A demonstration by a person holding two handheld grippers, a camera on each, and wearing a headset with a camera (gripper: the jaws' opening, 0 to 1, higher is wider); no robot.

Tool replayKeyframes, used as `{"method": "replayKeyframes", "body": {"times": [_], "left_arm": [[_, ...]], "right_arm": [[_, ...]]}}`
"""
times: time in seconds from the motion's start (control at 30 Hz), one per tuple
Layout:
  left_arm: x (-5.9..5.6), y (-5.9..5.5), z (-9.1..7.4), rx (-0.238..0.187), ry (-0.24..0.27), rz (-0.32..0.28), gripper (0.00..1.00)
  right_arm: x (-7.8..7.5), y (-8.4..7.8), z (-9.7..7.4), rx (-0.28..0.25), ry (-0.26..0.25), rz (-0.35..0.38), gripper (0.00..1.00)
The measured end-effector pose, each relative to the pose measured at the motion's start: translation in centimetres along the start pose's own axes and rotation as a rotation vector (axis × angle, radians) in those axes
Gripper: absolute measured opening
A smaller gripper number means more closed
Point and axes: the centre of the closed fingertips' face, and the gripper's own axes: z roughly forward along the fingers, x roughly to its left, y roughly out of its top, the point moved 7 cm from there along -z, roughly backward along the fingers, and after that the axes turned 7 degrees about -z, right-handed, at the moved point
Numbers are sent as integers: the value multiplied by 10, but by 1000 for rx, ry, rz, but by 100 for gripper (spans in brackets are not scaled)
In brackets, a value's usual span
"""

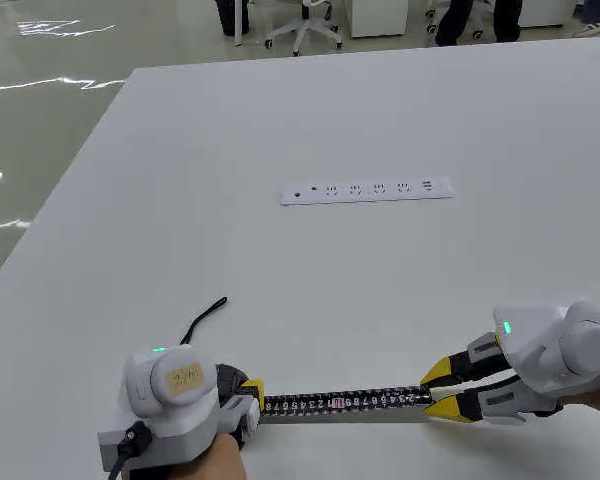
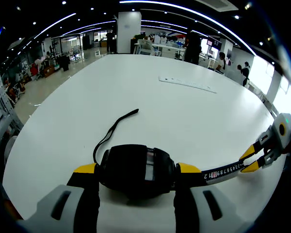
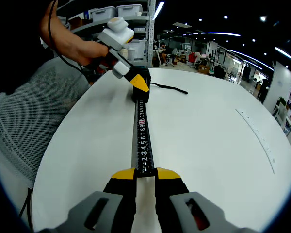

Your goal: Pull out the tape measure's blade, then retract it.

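Black tape measure case (image 1: 231, 384) at near bench (image 1: 330, 110) edge, clamped in left fingers (image 2: 86, 169) as anchor | blade (image 3: 142, 131) out flat along bench, tip pinched in narrow right fingers (image 3: 122, 175), keeping pull straight | likely pull stage, retract pending

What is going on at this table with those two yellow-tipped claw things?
A person is working a tape measure with a handheld gripper in each hand. The left gripper is clamped around the black tape measure case, holding it on the white table. The right gripper pinches the end of the blade, which is stretched out straight between the two. A power strip lies farther back on the table.
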Motion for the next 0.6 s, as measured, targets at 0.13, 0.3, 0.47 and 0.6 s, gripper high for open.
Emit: {"method": "replayKeyframes", "body": {"times": [0.13, 0.3, 0.47, 0.6], "left_arm": [[0, 0, 0, 3, 2, 1, 57], [0, 1, 0, 6, 2, 4, 57], [0, 0, 0, 5, 3, 5, 57], [0, 0, 0, 2, 1, 7, 57]], "right_arm": [[0, 0, 1, -1, 0, 1, 13], [-1, 1, 2, -1, 3, -1, 13], [-1, 2, 4, -2, 4, 0, 13], [-1, 3, 4, -2, 3, 0, 13]]}}
